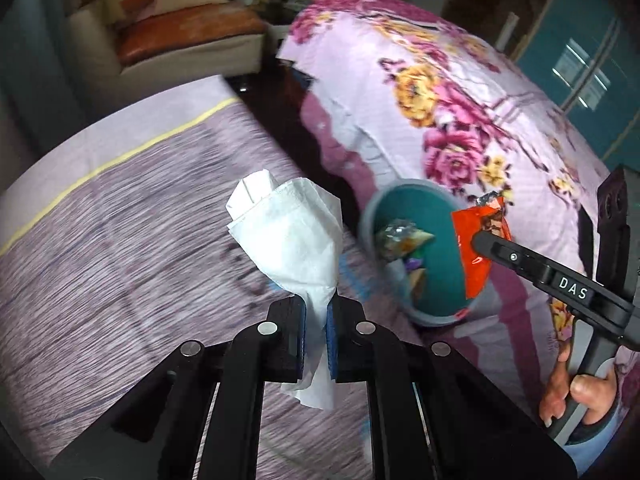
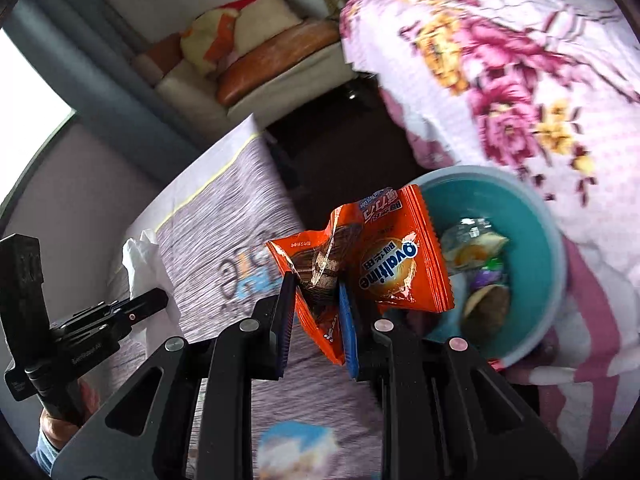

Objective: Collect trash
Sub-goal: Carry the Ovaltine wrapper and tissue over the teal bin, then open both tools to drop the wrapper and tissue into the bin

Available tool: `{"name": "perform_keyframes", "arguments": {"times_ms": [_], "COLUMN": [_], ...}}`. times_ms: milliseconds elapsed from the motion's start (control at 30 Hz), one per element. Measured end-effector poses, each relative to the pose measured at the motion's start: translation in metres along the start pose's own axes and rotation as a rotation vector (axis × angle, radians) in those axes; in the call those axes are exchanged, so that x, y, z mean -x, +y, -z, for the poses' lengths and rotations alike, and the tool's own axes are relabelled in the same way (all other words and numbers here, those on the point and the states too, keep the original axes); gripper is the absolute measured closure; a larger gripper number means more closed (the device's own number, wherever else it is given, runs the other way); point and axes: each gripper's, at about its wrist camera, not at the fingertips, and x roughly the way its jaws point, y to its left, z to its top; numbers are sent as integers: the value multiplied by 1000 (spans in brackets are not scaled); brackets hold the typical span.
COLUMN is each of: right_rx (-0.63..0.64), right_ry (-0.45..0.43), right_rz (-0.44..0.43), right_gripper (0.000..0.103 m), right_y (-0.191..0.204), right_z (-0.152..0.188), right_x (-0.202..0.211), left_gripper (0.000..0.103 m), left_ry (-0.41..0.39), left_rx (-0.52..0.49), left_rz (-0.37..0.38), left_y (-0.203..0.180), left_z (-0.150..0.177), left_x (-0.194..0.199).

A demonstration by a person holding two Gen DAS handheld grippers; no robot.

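The left gripper (image 1: pixel 316 312) is clamped tight on a white tissue (image 1: pixel 292 232) with its blue pads pinching the neck, while the right gripper (image 2: pixel 316 292) grips an orange snack wrapper (image 2: pixel 376 264), each tool carried by a bare hand (image 1: pixel 576 392) wrapped around its handle.

One white tissue (image 1: pixel 294 236), one orange wrapper (image 2: pixel 384 256), one teal bin (image 2: pixel 536 216). Several wrappers (image 2: pixel 480 268) inside the bin, count unclear. Two claws.
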Motion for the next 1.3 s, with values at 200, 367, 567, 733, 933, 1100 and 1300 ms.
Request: {"name": "perform_keyframes", "arguments": {"times_ms": [200, 367, 567, 733, 933, 1100, 1300], "right_rx": [-53, -87, -108, -114, -121, -128, -138], "right_ry": [-35, -38, -43, -40, -42, -44, -52], "right_rz": [21, 31, 46, 53, 65, 77, 90], "right_gripper": [83, 83, 83, 83, 83, 82, 82], "right_y": [-40, -64, -85, -92, -98, -103, -107], "right_z": [-6, -8, -10, -9, -8, -8, -11], "right_x": [15, 20, 20, 18, 18, 20, 23], "left_gripper": [94, 94, 94, 94, 94, 94, 94], "left_ry": [30, 59, 94, 108, 131, 143, 153], "left_rx": [-59, -93, -123, -147, -171, -191, -201], "left_rz": [31, 38, 43, 48, 58, 62, 62], "left_y": [-40, -60, -77, -87, -99, -106, -111], "left_z": [-11, -14, -16, -17, -18, -17, -21], "left_x": [-23, -40, -60, -72, -87, -97, -108]}}
